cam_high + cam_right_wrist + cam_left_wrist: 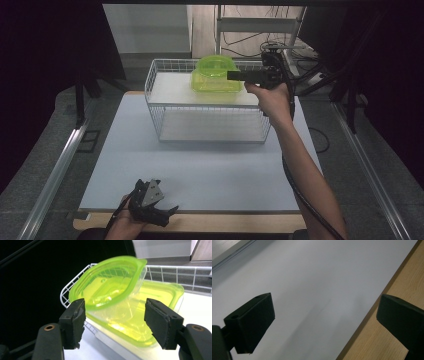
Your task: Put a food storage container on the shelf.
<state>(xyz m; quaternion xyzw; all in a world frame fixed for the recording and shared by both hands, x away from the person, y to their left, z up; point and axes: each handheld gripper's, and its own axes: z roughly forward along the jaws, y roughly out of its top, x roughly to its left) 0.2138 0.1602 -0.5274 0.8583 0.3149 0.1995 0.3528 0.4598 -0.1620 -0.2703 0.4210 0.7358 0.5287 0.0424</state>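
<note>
Nearest the high camera, the left gripper [156, 209] rests at the near edge of the table [200, 170], over the line where the pale mat meets the wooden rim. In its own view its jaws stand wide apart with nothing between them but mat and wood.

Farther back, a white wire rack [207, 107] stands on the mat. On its top shelf sits a green box [215, 75], and the right gripper view shows it as two pieces: a flat green box [160, 302] lying on the shelf, and a smaller green tub [110, 287] tilted on top of it, leaning toward the rack's rim.

At the right, the right gripper [235, 75] reaches level toward the boxes from their right side. Its jaws are well open and hold nothing; the tub lies just beyond the pads [75, 320], not between them.

The step in hand looks like the release after setting the tub on the shelf, though a fresh reach to grasp it cannot be ruled out. If it is a release, the next move calls for a straight pull back, clear of the tub's rim, since the tilted tub could slide or tip.
</note>
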